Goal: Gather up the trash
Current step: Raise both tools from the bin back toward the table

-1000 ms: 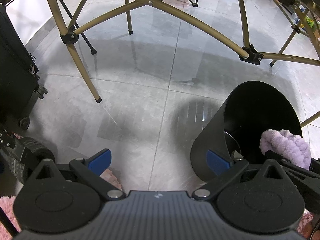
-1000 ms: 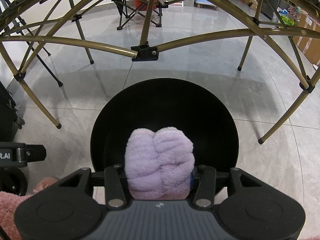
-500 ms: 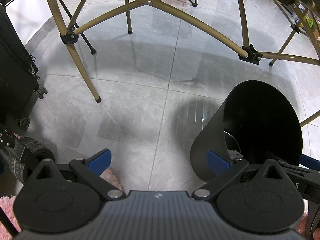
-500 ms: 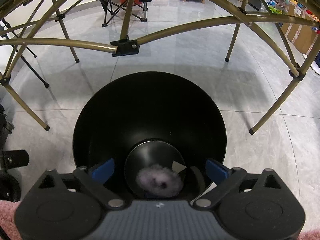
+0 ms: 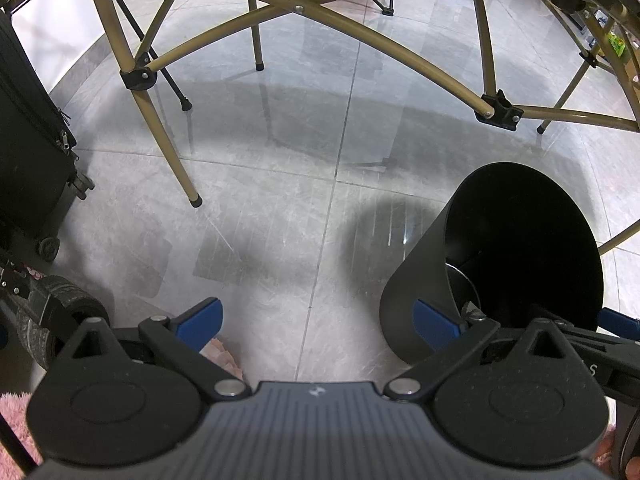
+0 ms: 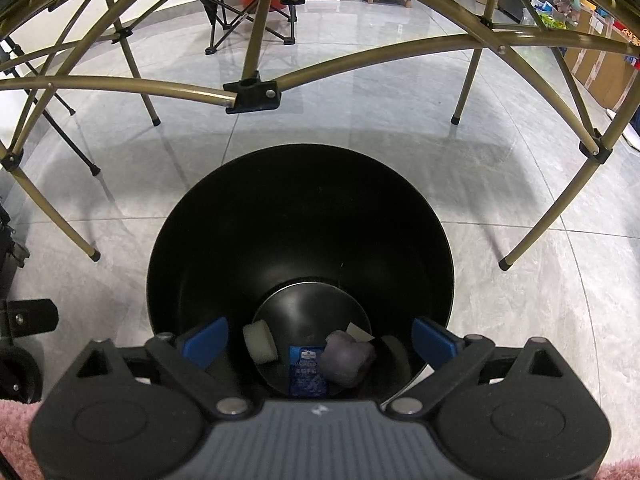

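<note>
right hand-held gripper (image 6: 320, 338) wide open, empty, over upright black bin (image 6: 192, 240), purple plush (image 6: 347, 362) at bottom

Glossy black bin (image 6: 224, 240), fuzzy purple cloth (image 6: 346, 362), polished floor tiles (image 6: 360, 92).

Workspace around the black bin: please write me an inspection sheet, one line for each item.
Surface: grey tiled floor, glossy, with shadows.
Job's things: black bin stands upright on the floor; at its bottom lie a purple cloth, a blue packet and a white pad.
Clutter: pink fluffy fabric at the lower edge.
Grippers: left gripper open and empty over the floor; right gripper open and empty over the bin mouth, its jaws have just opened.
Cables: nothing seen.
Surroundings: gold folding frame, black suitcase, folding chair, boxes.
</note>
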`<state>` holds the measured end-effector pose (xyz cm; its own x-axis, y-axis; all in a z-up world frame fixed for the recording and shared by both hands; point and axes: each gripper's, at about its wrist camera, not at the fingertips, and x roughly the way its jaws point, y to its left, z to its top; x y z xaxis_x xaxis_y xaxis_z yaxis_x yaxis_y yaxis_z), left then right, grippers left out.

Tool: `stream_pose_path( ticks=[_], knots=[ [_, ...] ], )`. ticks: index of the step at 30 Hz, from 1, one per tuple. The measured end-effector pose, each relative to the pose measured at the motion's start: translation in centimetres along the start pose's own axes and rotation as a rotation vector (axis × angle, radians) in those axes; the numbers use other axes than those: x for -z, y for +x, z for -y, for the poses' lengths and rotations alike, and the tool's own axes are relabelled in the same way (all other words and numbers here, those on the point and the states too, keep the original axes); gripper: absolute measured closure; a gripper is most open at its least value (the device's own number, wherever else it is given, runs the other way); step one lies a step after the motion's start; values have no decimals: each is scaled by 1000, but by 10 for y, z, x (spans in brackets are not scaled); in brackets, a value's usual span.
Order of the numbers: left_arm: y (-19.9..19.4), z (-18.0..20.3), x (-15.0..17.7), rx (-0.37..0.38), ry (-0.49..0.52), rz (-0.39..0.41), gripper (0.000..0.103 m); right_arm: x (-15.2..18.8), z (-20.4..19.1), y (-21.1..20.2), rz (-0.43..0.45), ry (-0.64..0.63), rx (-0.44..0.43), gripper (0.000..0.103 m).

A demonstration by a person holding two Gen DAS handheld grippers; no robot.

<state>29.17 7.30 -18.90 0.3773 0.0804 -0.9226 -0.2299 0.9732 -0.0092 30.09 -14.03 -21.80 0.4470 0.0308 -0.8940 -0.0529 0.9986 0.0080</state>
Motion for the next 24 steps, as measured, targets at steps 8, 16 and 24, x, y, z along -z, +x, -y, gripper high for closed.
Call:
stream_pose_path(
  ticks=[8, 16, 24],
  knots=[
    [-6, 0, -2, 3, 1, 18, 0, -2, 0, -3, 14, 2, -5, 4],
    [-20, -2, -6, 11, 2, 75, 0, -5, 0, -14, 51, 5, -10, 4],
    [-43, -4, -17, -16, -1, 188, 0, -17, 7, -38, 146, 19, -15, 4]
  ],
)
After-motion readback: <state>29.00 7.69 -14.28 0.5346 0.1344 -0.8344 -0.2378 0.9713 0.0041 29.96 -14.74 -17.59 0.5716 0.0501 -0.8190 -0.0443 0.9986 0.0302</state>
